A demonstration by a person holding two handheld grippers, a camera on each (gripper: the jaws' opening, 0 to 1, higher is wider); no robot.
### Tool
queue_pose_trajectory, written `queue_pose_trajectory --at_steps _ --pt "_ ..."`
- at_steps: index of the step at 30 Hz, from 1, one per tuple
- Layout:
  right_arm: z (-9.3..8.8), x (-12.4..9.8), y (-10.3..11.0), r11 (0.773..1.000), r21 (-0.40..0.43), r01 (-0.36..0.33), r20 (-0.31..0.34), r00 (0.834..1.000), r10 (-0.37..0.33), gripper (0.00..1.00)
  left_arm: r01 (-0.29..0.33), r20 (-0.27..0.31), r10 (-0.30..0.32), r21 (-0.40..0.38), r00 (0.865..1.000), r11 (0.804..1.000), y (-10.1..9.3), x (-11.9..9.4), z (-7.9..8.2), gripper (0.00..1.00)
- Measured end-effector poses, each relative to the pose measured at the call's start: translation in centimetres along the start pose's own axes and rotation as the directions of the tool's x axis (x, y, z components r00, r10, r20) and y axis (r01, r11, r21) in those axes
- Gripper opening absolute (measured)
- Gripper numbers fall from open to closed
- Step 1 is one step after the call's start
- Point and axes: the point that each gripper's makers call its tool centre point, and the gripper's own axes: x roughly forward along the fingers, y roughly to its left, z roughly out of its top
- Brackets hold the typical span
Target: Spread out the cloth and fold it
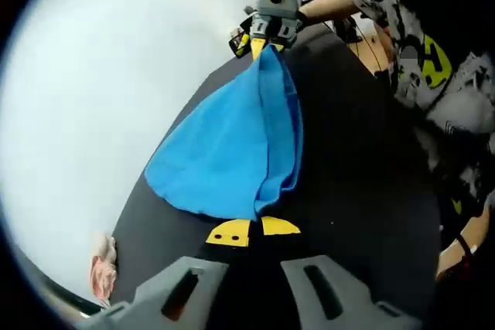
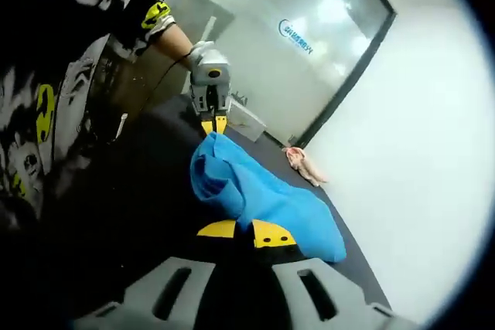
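Left gripper view: the left tongs [image 1: 252, 231] pinch the near corner of the blue cloth [image 1: 232, 152], stretched above the dark surface [image 1: 363, 168]. Right gripper view: the right tongs [image 2: 245, 231] pinch its opposite corner. Spreading is under way; next, I judge, lay it flat.

Black table [image 1: 363, 175] lies open around the cloth [image 1: 232, 152]; pink rag [image 1: 102, 268] far aside.

There is one blue cloth [image 1: 232, 152], one pink cloth [image 2: 304, 165] (small, far off), two grippers [image 1: 253, 232] [image 2: 238, 231], and one black table [image 1: 356, 160].
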Motion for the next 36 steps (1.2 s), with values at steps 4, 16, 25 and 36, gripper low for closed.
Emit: queue_pose_trajectory --at_steps 4,16,25,36 --pt "0.5 -0.6 0.3 1.0 -0.016 -0.002 -0.007 1.0 0.002 0.03 -0.015 -0.033 0.016 0.031 0.999 0.999 -0.4 -0.5 -0.2 0.0" --pt "-1.0 -5.7 2.8 1.0 0.011 0.023 -0.051 0.998 -0.023 0.05 -0.067 0.018 0.066 0.034 0.998 0.997 -2.4 -2.1 0.5 0.09" --pt "0.4 -8.1 0.4 0.972 0.187 0.142 0.08 0.984 -0.159 0.03 -0.027 0.109 -0.013 0.357 0.994 0.934 -2.7 0.7 3.7 0.28" --pt "-3.1 -7.6 3.1 0.999 0.042 0.029 -0.056 0.998 -0.027 0.33 -0.014 0.173 -0.112 0.599 0.979 0.801 -3.5 3.0 4.9 0.18"
